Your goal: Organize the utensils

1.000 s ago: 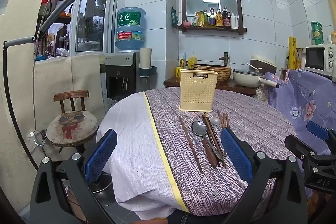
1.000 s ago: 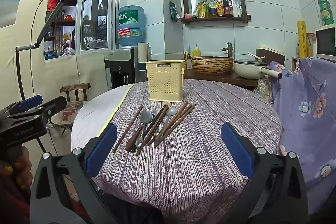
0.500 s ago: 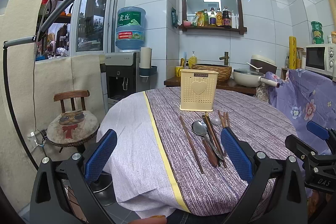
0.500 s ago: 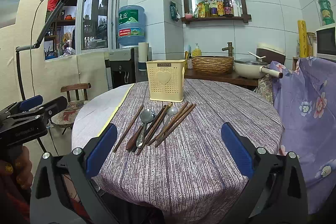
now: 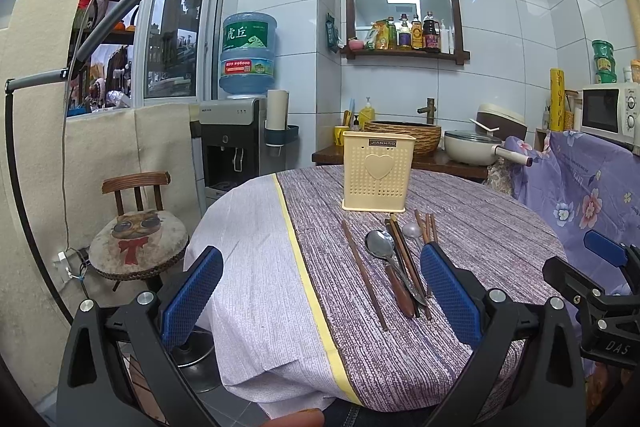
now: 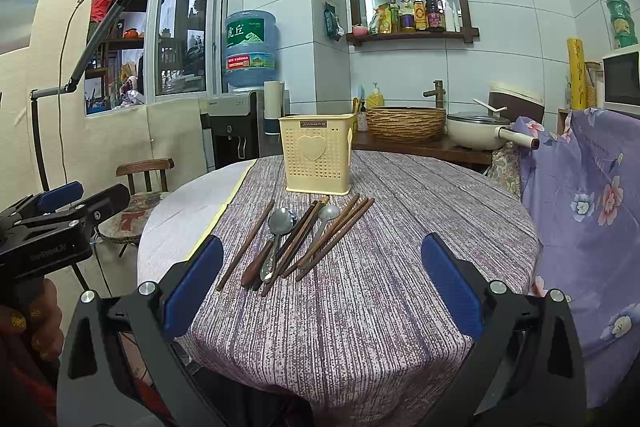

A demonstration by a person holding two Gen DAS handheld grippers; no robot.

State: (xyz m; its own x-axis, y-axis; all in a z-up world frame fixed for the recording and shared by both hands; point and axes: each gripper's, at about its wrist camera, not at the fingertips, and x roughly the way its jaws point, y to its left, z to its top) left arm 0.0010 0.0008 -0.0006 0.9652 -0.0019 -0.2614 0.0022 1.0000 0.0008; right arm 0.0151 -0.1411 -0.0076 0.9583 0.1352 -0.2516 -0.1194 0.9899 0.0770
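A cream perforated utensil holder [image 5: 377, 177] [image 6: 318, 155] stands upright on the round table [image 6: 400, 287]. In front of it lie several brown chopsticks [image 6: 332, 237], a lone chopstick [image 5: 363, 269] [image 6: 245, 245], a wooden-handled spoon [image 5: 383, 250] [image 6: 278, 223] and a smaller steel spoon [image 5: 412, 229] [image 6: 328, 213]. My left gripper [image 5: 320, 301] is open and empty, near the table's front left edge. My right gripper [image 6: 320, 287] is open and empty, short of the utensils, over the table's near side.
A wooden chair [image 5: 138, 239] with a cat cushion stands left of the table. A water dispenser [image 5: 236, 143] and a counter with a woven basket [image 6: 406, 123] and pot [image 6: 476, 135] are behind. A purple floral cloth [image 6: 592, 219] hangs at right.
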